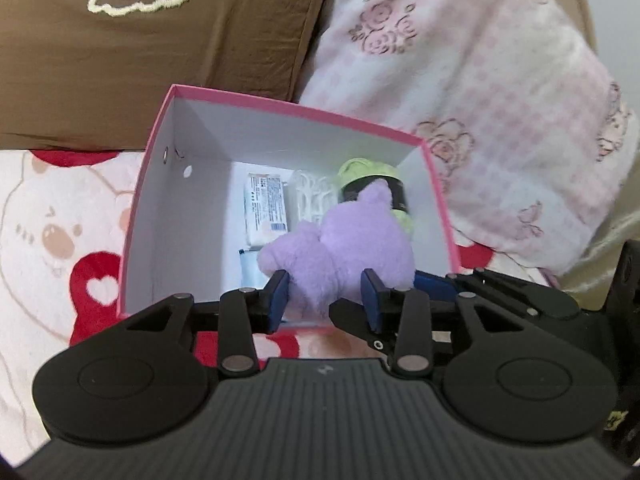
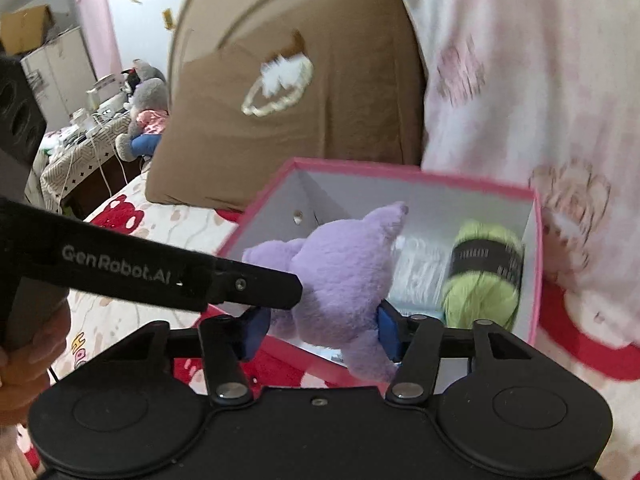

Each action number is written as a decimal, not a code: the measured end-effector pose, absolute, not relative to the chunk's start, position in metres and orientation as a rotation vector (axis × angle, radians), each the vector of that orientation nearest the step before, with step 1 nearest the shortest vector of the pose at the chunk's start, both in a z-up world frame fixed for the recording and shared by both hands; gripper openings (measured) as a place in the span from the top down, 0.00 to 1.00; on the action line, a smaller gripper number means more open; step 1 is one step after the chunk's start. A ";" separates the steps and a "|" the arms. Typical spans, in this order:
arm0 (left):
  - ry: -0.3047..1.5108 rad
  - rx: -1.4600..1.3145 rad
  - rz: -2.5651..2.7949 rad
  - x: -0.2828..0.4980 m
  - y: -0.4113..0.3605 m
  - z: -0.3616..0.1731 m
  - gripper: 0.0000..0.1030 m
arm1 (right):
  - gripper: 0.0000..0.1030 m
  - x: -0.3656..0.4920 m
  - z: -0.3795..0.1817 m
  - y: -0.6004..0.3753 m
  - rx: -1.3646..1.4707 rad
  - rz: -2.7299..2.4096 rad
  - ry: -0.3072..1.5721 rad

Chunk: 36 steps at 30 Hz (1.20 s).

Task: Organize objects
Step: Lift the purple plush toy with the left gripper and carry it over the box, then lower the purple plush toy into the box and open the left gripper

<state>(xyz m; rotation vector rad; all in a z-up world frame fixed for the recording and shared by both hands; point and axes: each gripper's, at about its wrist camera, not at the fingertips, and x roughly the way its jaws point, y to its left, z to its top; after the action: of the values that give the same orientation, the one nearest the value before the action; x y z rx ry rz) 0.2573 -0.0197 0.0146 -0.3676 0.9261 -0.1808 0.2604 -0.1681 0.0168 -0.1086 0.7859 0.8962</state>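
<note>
A purple plush (image 1: 344, 248) hangs over the near rim of a pink box (image 1: 280, 104) that sits on a printed bedsheet (image 1: 44, 216). Both claws meet at the plush.

In the left wrist view, the left gripper (image 1: 326, 300) has its blue pads on either side of the plush's lower end. The pads look to be touching the fur, though I cannot tell how firmly.

In the right wrist view, the right gripper (image 2: 324, 332) straddles the plush's body, its pads pressed into the fur at both sides, so it grips the plush. The left gripper's black finger comes in from 9 o'clock and touches the plush.

Inside the box, a green yarn ball (image 2: 484, 276) with a black band lies at 3 o'clock of the plush. A white packet (image 1: 266, 212) lies on the floor at 11 o'clock.

A brown pillow (image 1: 152, 52) stands behind the box at 11 o'clock, and a pink blanket (image 1: 480, 120) at 2 o'clock.
</note>
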 end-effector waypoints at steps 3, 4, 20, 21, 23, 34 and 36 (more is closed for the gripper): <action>0.930 -0.389 -0.148 0.272 -0.020 -0.002 0.65 | 0.47 0.276 0.001 -0.165 -0.089 0.897 0.815; 0.928 -0.389 -0.144 0.276 -0.019 -0.006 0.65 | 0.47 0.284 -0.004 -0.164 -0.070 0.897 0.837; 0.963 -0.344 -0.088 0.302 -0.026 -0.054 0.65 | 0.47 0.320 -0.051 -0.154 0.006 0.826 0.996; 0.964 -0.346 -0.090 0.304 -0.026 -0.058 0.65 | 0.47 0.319 -0.052 -0.153 -0.008 0.818 0.996; 0.979 -0.354 -0.090 0.307 -0.025 -0.065 0.65 | 0.47 0.317 -0.055 -0.151 -0.050 0.803 0.982; 0.940 -0.308 -0.084 0.307 -0.037 -0.074 0.65 | 0.52 0.323 -0.059 -0.154 -0.092 0.766 0.979; 0.959 -0.324 -0.082 0.308 -0.034 -0.075 0.64 | 0.52 0.324 -0.057 -0.157 -0.091 0.767 0.985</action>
<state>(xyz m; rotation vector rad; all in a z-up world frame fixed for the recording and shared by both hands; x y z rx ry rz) 0.3081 -0.0335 -0.0746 -0.3244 0.9594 -0.0823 0.3238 -0.1572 -0.0573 -0.0914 0.9848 0.7671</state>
